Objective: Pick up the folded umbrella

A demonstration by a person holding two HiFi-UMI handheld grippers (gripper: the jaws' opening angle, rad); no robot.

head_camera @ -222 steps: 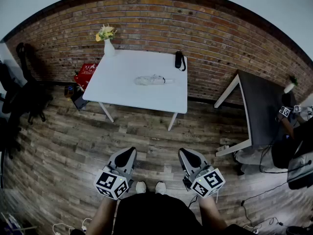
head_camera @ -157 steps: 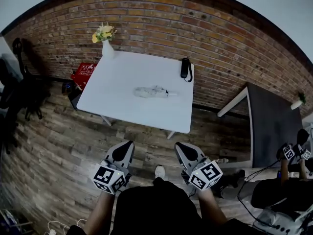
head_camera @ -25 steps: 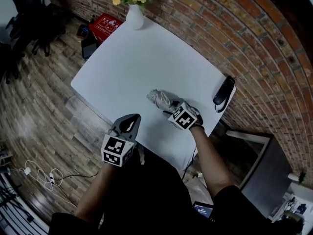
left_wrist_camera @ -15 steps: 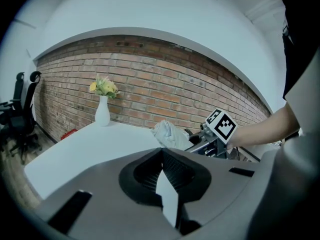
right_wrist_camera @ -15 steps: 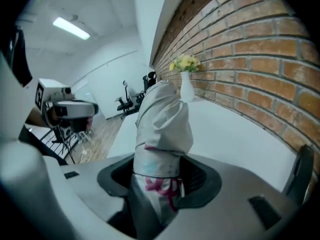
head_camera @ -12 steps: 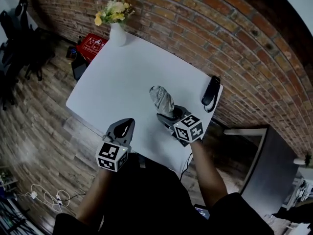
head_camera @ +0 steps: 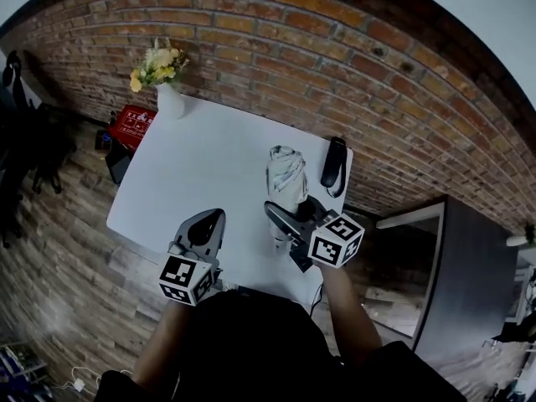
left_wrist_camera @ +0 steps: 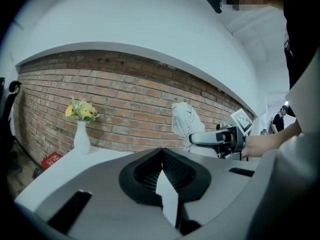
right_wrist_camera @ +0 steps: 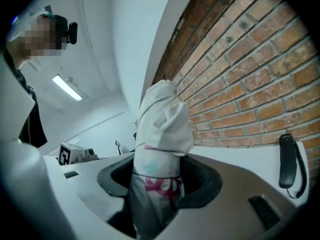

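The folded umbrella (head_camera: 286,178), pale grey-white with a pink print, stands upright above the white table (head_camera: 193,174). My right gripper (head_camera: 291,213) is shut on its lower part. In the right gripper view the umbrella (right_wrist_camera: 162,129) rises between the jaws and fills the gap between them. The left gripper view shows the umbrella (left_wrist_camera: 184,121) at mid-right, held by the right gripper (left_wrist_camera: 220,138). My left gripper (head_camera: 209,219) hovers over the table's near edge, shut and holding nothing, to the left of the umbrella.
A white vase of yellow flowers (head_camera: 166,90) stands at the table's far left corner. A black handset-like object (head_camera: 333,164) lies near the far right edge. A brick wall (head_camera: 276,40) runs behind. A red box (head_camera: 130,124) sits on the floor, and a dark table (head_camera: 469,258) stands at the right.
The right gripper has lifted the umbrella off the table and turned it from lying flat to upright. The left gripper has risen a little.
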